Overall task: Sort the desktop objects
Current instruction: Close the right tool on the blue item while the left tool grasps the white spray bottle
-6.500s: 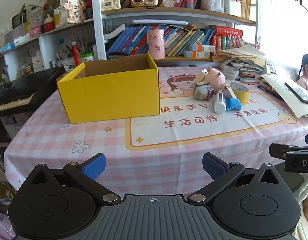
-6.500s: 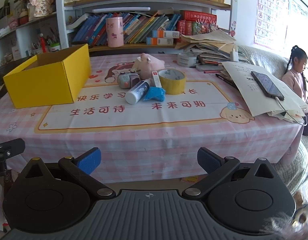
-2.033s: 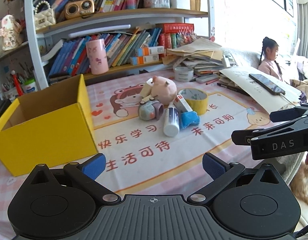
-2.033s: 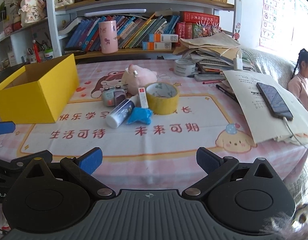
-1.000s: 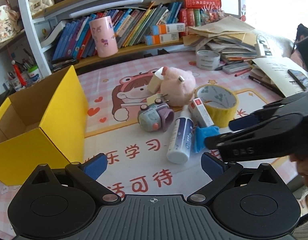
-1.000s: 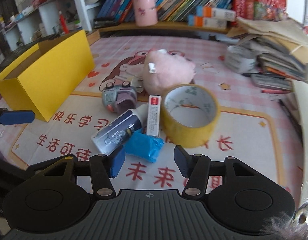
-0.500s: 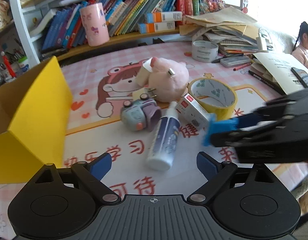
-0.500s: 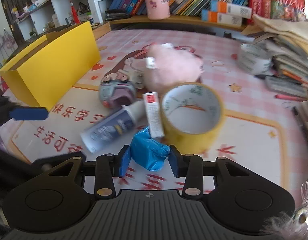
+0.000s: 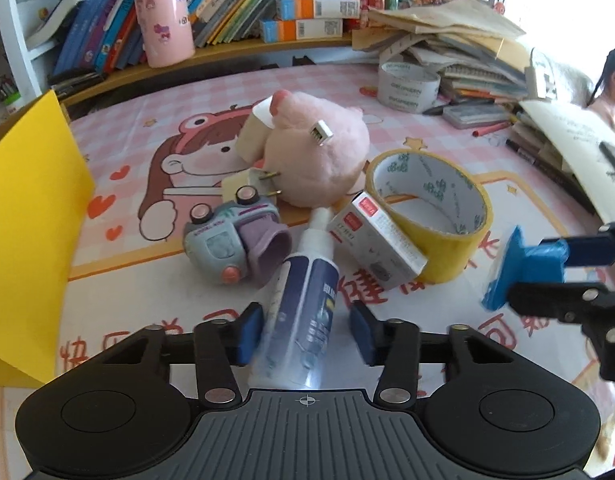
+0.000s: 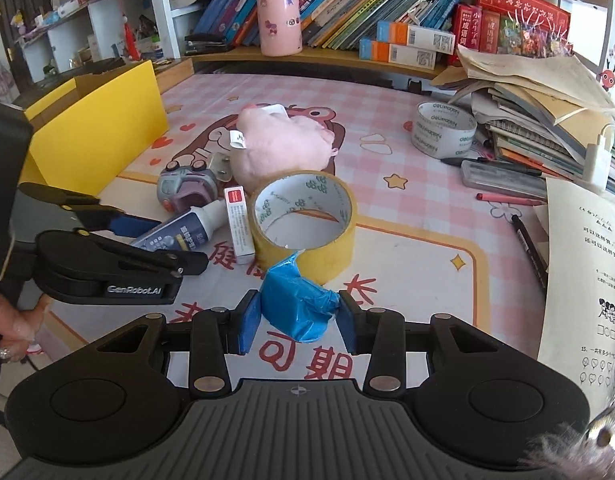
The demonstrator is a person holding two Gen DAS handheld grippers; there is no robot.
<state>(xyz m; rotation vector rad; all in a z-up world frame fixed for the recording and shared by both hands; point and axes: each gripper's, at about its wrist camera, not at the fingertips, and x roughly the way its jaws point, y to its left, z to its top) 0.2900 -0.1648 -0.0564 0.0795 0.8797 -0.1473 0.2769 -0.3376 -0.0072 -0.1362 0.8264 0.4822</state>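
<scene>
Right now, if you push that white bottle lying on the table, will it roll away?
Probably, a little. The white bottle is round and lies on its side, so a sideways nudge could roll it. The small box and toy camera sit close by and would likely stop it. Besides, the left tongs straddle it, not yet touching.
</scene>
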